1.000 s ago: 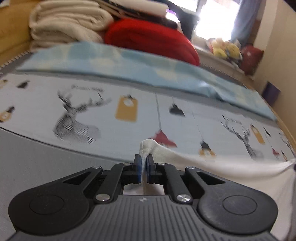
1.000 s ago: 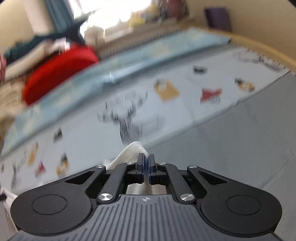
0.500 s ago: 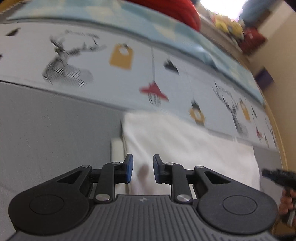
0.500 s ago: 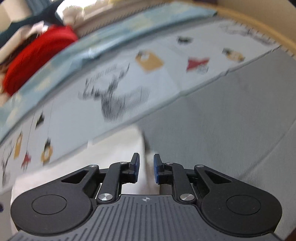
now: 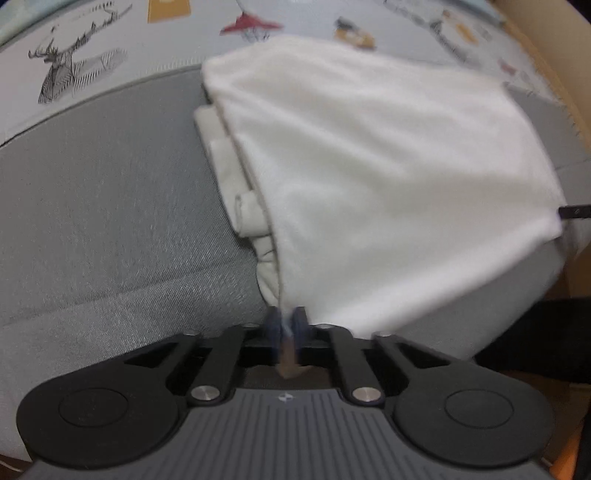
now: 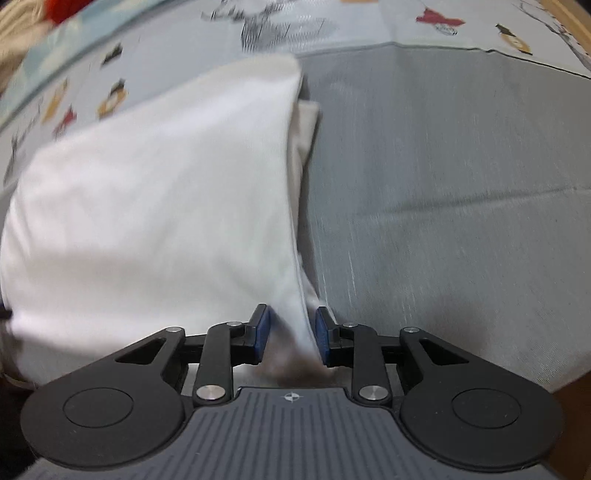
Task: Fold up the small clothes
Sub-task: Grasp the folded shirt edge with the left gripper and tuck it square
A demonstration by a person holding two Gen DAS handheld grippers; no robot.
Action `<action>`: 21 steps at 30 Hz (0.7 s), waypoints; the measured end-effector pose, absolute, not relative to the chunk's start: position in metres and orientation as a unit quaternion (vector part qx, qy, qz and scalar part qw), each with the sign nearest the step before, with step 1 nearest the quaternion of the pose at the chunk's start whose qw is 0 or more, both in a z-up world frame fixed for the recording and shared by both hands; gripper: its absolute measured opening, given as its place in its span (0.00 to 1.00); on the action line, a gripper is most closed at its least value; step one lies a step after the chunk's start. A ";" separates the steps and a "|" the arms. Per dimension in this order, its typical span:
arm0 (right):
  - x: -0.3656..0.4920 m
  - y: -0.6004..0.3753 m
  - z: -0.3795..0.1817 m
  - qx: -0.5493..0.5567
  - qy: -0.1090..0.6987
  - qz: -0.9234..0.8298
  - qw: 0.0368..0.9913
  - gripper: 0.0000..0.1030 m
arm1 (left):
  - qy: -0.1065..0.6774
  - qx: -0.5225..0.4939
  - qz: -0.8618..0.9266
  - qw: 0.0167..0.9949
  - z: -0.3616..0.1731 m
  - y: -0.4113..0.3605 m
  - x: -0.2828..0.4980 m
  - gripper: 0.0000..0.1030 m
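Observation:
A white garment (image 5: 369,166) lies folded over on the grey bed cover (image 5: 110,203), with cream under-layers (image 5: 236,177) poking out along its left edge. My left gripper (image 5: 286,321) points steeply down, its jaws closing, blue pads pinched together on the garment's near left corner. In the right wrist view the same garment (image 6: 166,203) fills the left half. My right gripper (image 6: 291,332) is closing, its pads still apart, with the garment's near right edge hanging between them. A dark tip of the right gripper (image 5: 574,212) shows at the cloth's far corner in the left view.
A printed sheet with deer and lamps (image 5: 74,62) lies beyond the garment, seen too in the right view (image 6: 258,22). The grey cover (image 6: 443,184) spreads to the right. A wooden bed edge (image 5: 546,55) runs along the far right.
Both grippers let go of the lifted top corners, opened, tipped downward and came to the garment's near edge. The cloth now lies folded flat; the left pads have closed on its corner.

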State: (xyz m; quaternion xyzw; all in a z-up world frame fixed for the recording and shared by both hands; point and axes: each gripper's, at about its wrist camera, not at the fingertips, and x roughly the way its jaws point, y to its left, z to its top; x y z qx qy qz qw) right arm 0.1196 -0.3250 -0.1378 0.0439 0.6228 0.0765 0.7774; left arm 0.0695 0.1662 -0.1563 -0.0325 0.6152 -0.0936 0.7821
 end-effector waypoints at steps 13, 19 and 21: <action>0.110 -0.325 -0.122 0.020 0.602 0.037 0.798 0.11 | 0.560 -0.160 -0.051 0.811 -0.135 0.205 0.064 0.41; 0.117 -0.340 -0.091 0.049 0.520 0.002 0.853 0.16 | 0.557 -0.227 -0.035 0.798 -0.156 0.211 0.083 0.49; 0.122 -0.342 -0.094 0.066 0.525 0.000 0.849 0.16 | 0.562 -0.223 -0.032 0.795 -0.166 0.205 0.099 0.55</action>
